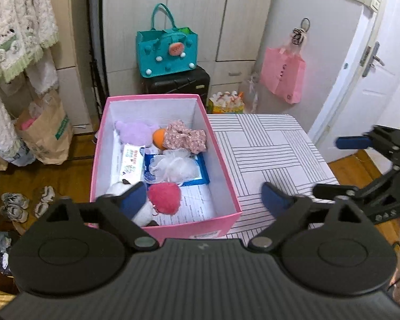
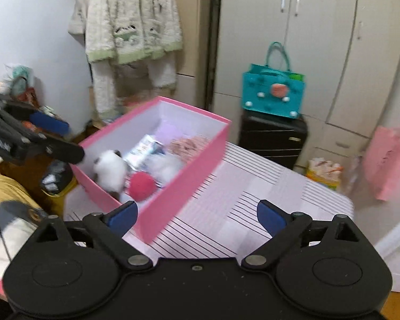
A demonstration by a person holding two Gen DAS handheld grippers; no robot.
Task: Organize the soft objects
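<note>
Pink box (image 1: pixel 104 157) on striped bench (image 1: pixel 266 146), at left edge, far end reaching the bench's far left corner. Inside, far end: lilac plush (image 1: pixel 134 132), orange ball (image 1: pixel 158 138), floral fabric piece (image 1: pixel 185 137). Middle: wipes pack (image 1: pixel 130 161) beside white mesh puff (image 1: pixel 173 168), puff lying on blue packet (image 1: pixel 202 177). Near end: white plush toy (image 1: pixel 117 186) and red puff (image 1: pixel 164 198), touching (toy partly hidden behind left finger pad in left wrist view). Printed sheet (image 1: pixel 197 202) on box floor at near right corner.

Left gripper (image 1: pixel 200 200): fingers wide apart, nothing between pads. Left pad (image 1: pixel 133 200) over near end of box, in front of white plush toy and beside red puff; contact not discernible. Right pad over bare bench, outside box wall.

Right gripper (image 2: pixel 194 217): fingers wide apart, nothing clamped. Near right corner of pink box (image 2: pixel 173 200) sits between the pads in right wrist view (view blurred); left pad just beside box wall, right pad over bench (image 2: pixel 253 186). All soft things clear of these fingers, inside box; white plush toy (image 2: pixel 109 170) and red puff (image 2: pixel 141 185) closest to them.

Rest of bench surface bare stripes. Teal felt bag (image 1: pixel 168 50) on black case (image 1: pixel 178 82) beyond bench, against wardrobe.
</note>
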